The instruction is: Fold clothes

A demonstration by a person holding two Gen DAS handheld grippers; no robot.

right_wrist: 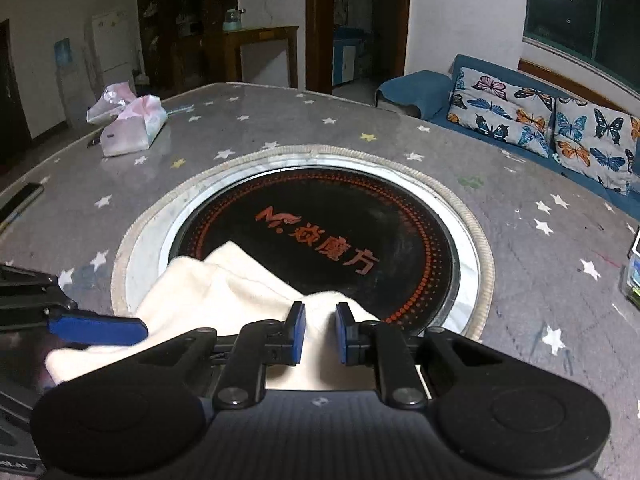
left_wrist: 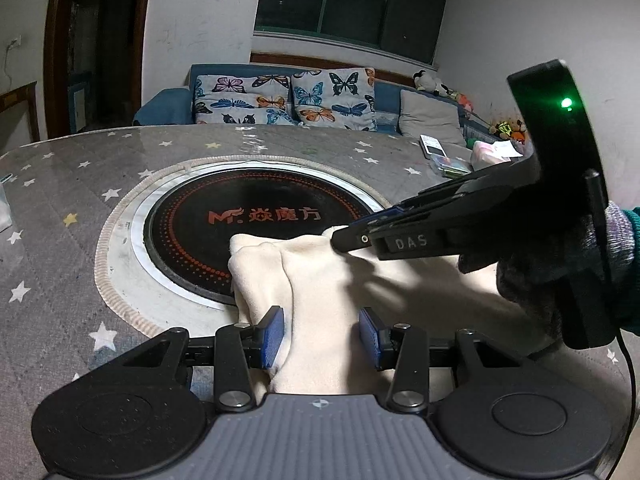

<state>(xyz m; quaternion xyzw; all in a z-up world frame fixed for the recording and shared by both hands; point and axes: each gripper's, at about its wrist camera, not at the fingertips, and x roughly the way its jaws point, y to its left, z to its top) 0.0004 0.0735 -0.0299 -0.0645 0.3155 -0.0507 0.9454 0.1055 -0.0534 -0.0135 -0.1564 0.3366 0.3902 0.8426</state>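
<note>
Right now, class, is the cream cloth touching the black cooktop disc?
Touching. The right wrist view shows the cream cloth draped over the black cooktop disc at its near edge.

The desk (right_wrist: 360, 132) is round, covered in a grey quilted cloth scattered with white and yellow stars. Set into its middle is a black circular cooktop (right_wrist: 320, 216) with orange lettering and a ring of orange dots, framed by a silver rim and a braided border. A cream garment (right_wrist: 224, 284) lies rumpled at the near side, partly over the cooktop. At the far left sits a pink-and-white tissue pack (right_wrist: 132, 128); a dark phone (right_wrist: 20, 200) lies at the left edge. A white remote (left_wrist: 434, 147) and a small box (left_wrist: 454, 166) rest at the far right.
</note>
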